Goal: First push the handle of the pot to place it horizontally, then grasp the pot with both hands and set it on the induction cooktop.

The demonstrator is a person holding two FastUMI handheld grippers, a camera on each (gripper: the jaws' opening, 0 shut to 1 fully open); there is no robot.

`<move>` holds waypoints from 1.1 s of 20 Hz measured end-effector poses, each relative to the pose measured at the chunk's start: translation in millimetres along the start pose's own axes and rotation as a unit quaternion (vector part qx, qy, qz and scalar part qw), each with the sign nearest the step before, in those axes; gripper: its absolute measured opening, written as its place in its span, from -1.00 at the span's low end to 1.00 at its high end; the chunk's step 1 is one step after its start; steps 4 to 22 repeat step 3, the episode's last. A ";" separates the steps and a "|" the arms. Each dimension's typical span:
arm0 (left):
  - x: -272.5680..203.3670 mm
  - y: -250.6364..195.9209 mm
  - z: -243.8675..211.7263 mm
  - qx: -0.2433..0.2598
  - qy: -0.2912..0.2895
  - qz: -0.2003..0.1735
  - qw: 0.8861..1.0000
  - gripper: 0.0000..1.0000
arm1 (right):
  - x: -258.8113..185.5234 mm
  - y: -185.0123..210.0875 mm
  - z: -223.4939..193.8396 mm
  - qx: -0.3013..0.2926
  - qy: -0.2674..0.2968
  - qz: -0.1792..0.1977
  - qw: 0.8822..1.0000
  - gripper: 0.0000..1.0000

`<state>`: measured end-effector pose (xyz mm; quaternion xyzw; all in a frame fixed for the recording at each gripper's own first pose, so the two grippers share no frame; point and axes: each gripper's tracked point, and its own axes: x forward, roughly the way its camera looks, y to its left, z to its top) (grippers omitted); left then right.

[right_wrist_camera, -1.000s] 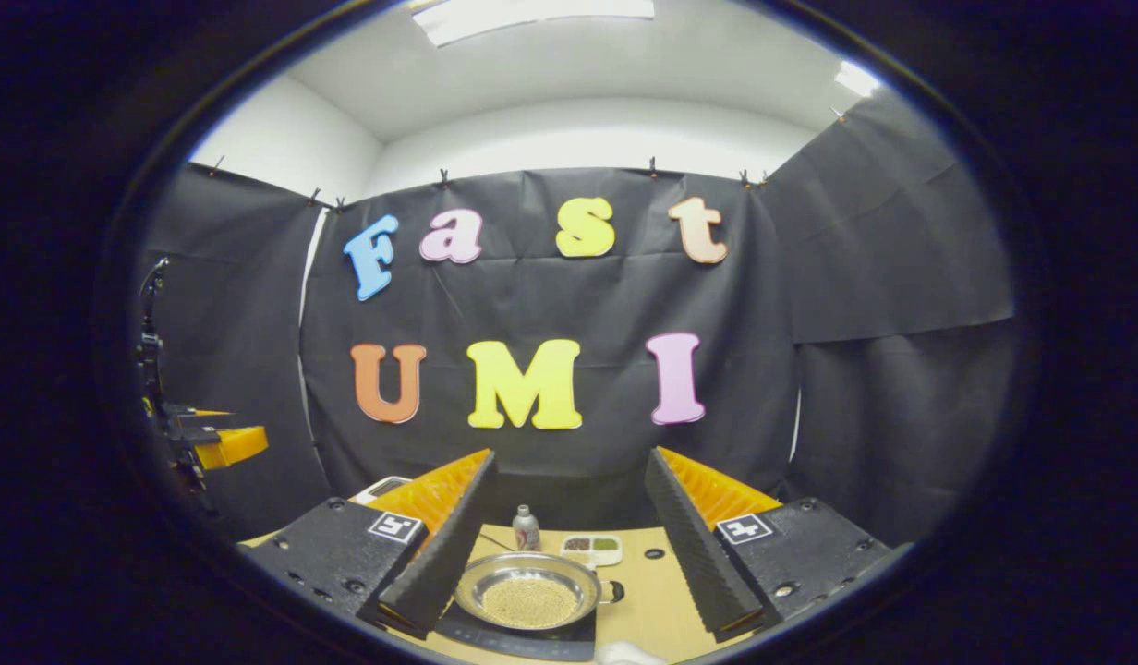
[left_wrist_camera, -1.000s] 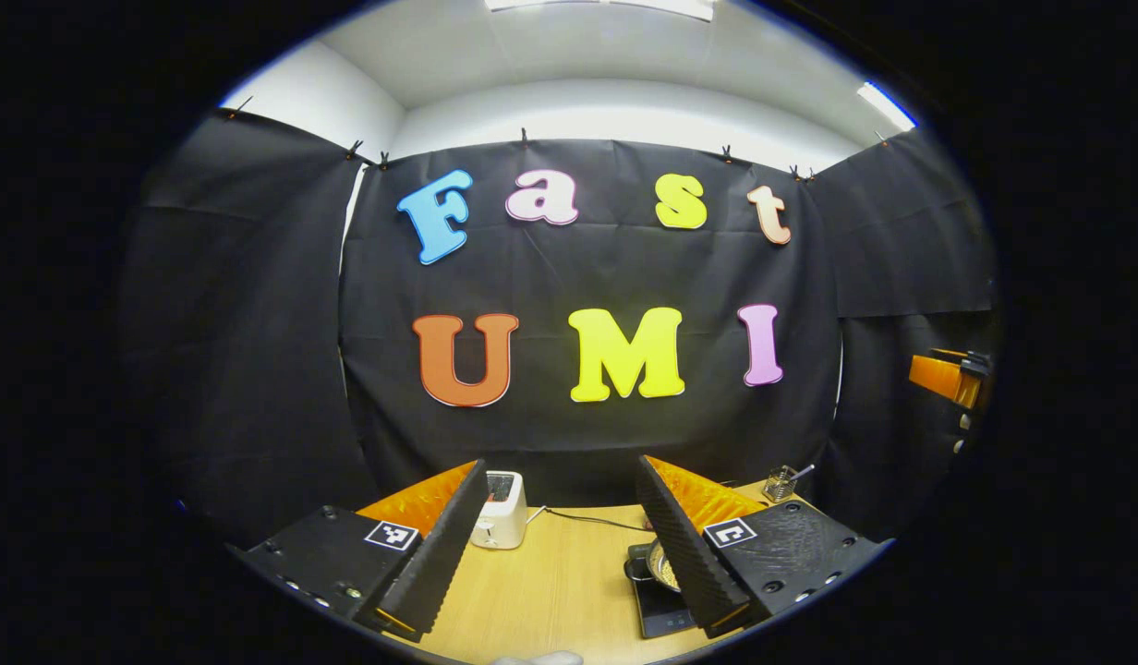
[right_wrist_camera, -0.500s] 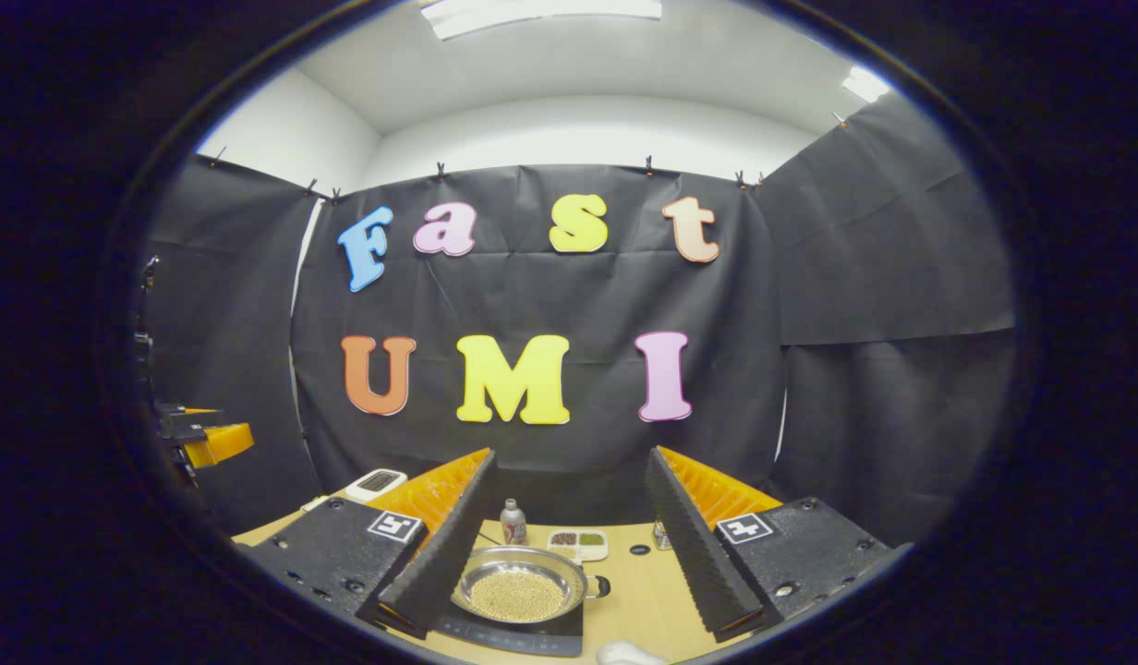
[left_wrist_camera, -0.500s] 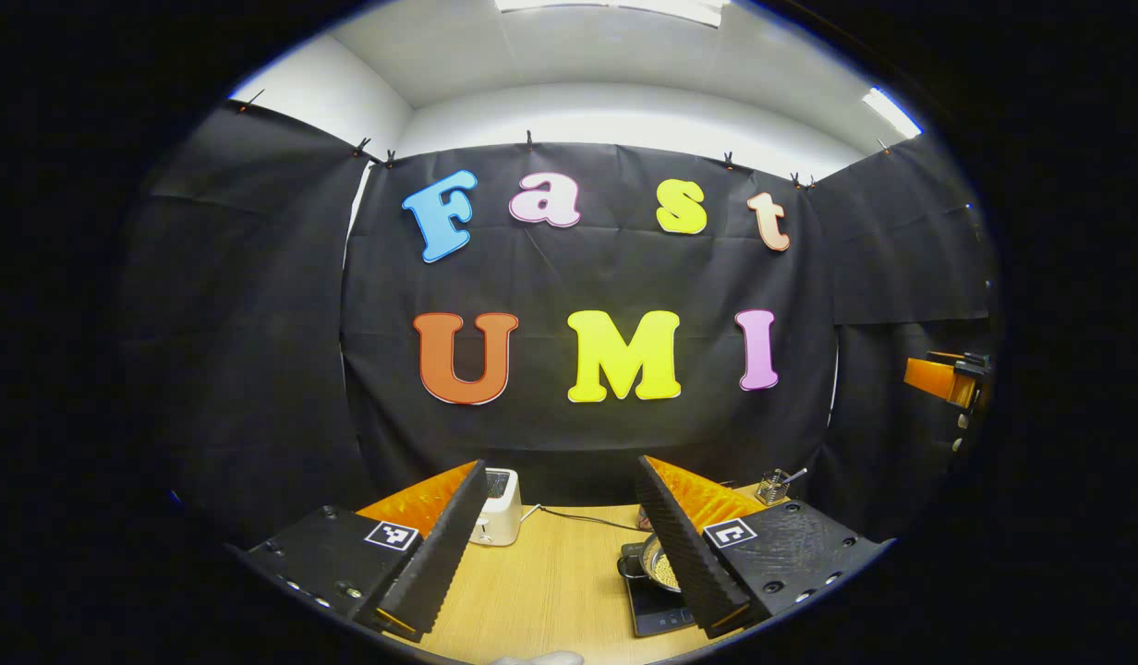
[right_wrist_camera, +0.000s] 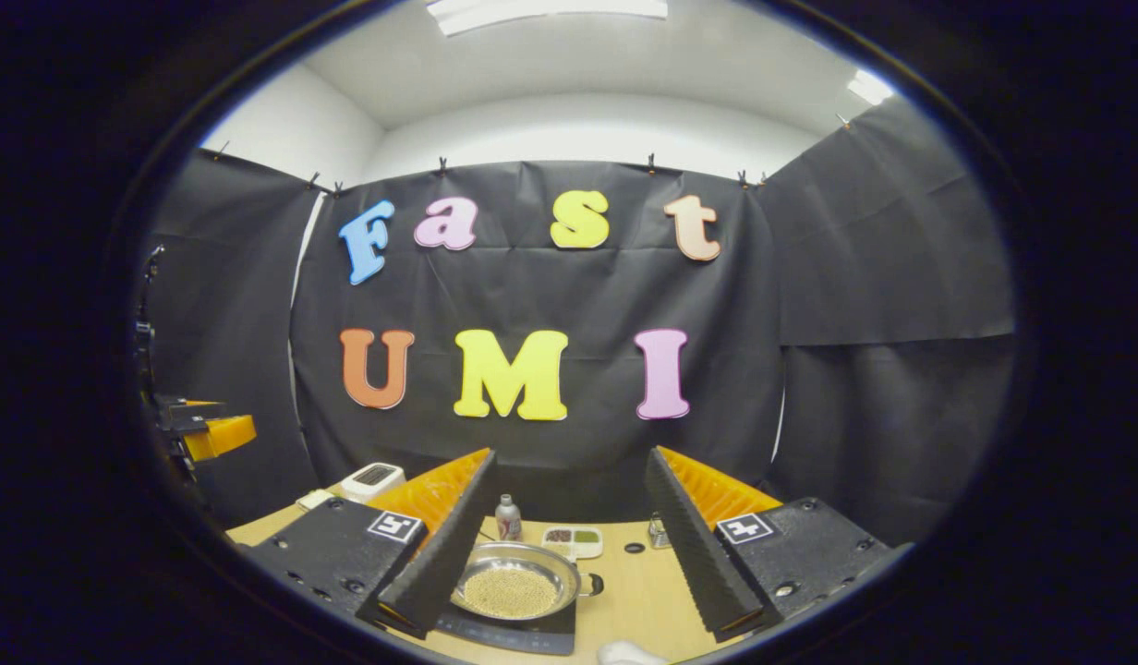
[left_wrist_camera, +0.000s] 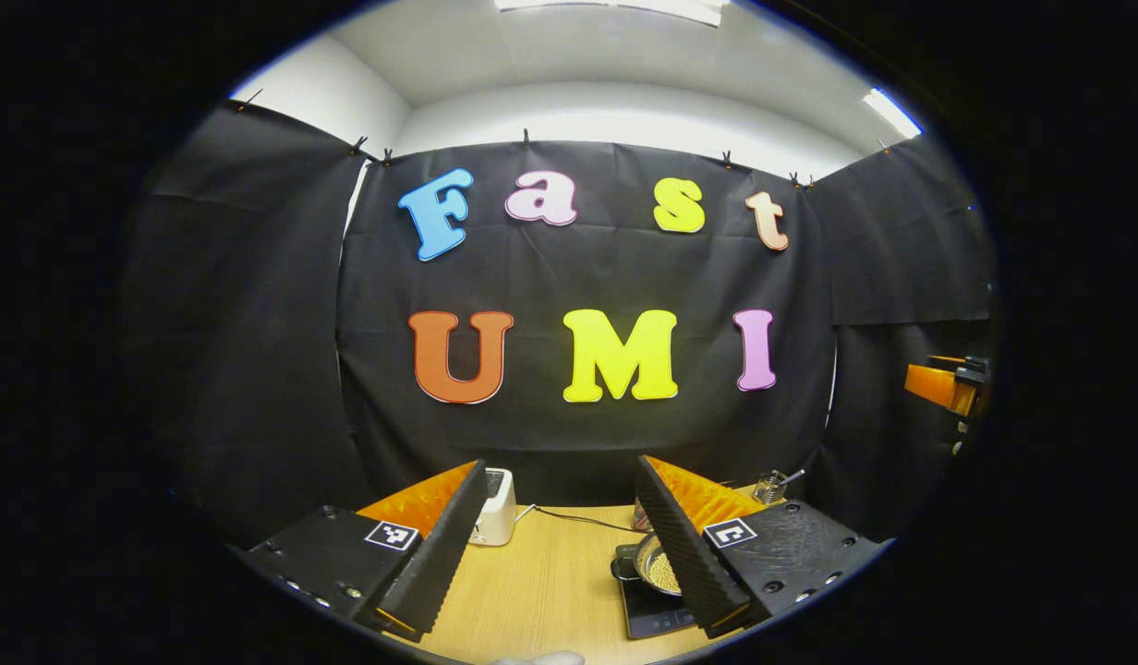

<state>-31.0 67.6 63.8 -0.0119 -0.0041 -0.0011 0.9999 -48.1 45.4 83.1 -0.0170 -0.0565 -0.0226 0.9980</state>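
Steel pot (right_wrist_camera: 514, 589) of pale beads is sitting on the induction cooktop (right_wrist_camera: 509, 630), toward the table's (left_wrist_camera: 550, 582) right. I'm holding my right gripper (right_wrist_camera: 569, 545) and left gripper (left_wrist_camera: 560, 536) wide apart, gripping nothing, well above it. Judging placement done; I'm advising backing off level, no bumping the rim.

The light wooden table (right_wrist_camera: 643, 600) lies below and ahead of both grippers. On it, seen from the right gripper view, a black induction cooktop (right_wrist_camera: 509, 630) lies just ahead, with a small bottle (right_wrist_camera: 507, 518), a divided tray (right_wrist_camera: 573, 540) and a white toaster (right_wrist_camera: 373, 478) farther off. From the left gripper view, a utensil holder (left_wrist_camera: 770, 487) stands far right.
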 end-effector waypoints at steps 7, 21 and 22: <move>1.6 -4.6 1.1 0.001 0.000 0.001 1.000 0.92 | -1.4 -0.5 -1.8 0.002 0.003 -0.001 1.000 1.00; 1.6 -4.6 1.1 0.001 0.000 0.001 1.000 0.92 | -1.4 -0.5 -1.8 0.002 0.003 -0.001 1.000 1.00; 1.6 -4.6 1.1 0.001 0.000 0.001 1.000 0.92 | -1.4 -0.5 -1.8 0.002 0.003 -0.001 1.000 1.00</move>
